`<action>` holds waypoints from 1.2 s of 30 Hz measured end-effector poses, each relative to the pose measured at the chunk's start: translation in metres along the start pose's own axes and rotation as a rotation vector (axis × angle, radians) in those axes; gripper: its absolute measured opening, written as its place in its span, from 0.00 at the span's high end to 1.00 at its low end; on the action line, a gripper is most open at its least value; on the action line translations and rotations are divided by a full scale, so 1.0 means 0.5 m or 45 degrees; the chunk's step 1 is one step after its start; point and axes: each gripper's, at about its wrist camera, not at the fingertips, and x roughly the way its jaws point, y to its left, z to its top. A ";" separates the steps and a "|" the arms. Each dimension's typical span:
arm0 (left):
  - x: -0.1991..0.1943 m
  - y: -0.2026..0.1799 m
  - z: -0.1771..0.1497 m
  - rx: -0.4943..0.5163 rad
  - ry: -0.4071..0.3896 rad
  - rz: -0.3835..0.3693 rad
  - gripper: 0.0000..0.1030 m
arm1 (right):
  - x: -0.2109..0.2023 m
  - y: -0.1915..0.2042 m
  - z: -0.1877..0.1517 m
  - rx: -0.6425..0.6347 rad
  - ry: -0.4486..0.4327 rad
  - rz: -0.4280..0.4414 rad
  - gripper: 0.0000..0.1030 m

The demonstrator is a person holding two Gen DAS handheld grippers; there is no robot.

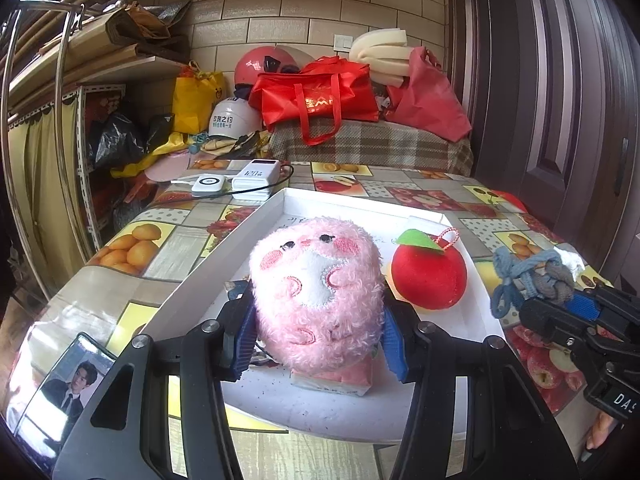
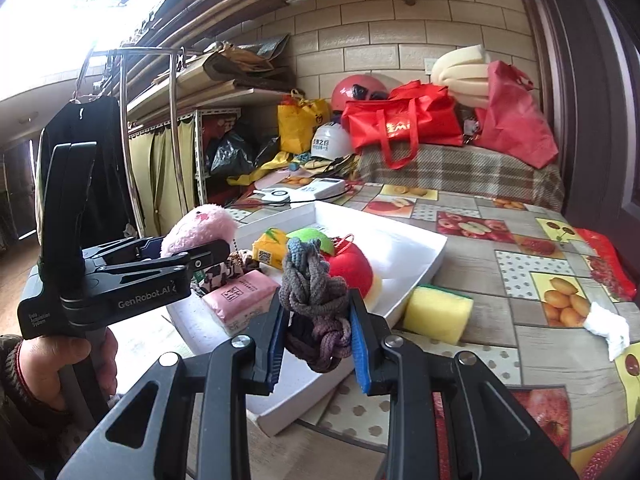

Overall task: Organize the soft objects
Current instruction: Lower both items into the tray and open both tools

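My left gripper (image 1: 316,340) is shut on a fluffy pink plush toy (image 1: 316,288) and holds it over the white tray (image 1: 272,216). The toy also shows in the right wrist view (image 2: 200,228). My right gripper (image 2: 318,340) is shut on a knotted grey-blue rope toy (image 2: 312,292), held above the tray's near right edge; the rope also shows in the left wrist view (image 1: 532,276). A red plush apple (image 1: 428,276) with a green leaf lies in the tray, with a pink tissue pack (image 2: 240,300) and a yellow pack (image 2: 270,248).
A yellow-green sponge (image 2: 438,312) lies on the fruit-pattern tablecloth right of the tray. A white crumpled cloth (image 2: 606,328) is at the table's right. A phone (image 1: 60,384) lies at front left. Power banks (image 1: 256,178) sit behind the tray. Bags and helmets fill the back.
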 end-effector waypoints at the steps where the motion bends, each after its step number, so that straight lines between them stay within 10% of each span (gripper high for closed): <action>1: 0.000 0.000 0.000 -0.001 0.001 -0.002 0.49 | 0.005 -0.001 0.000 0.007 0.007 0.003 0.73; 36: 0.112 0.020 0.032 0.031 0.148 0.014 0.48 | 0.169 -0.009 0.029 0.104 0.214 0.006 0.73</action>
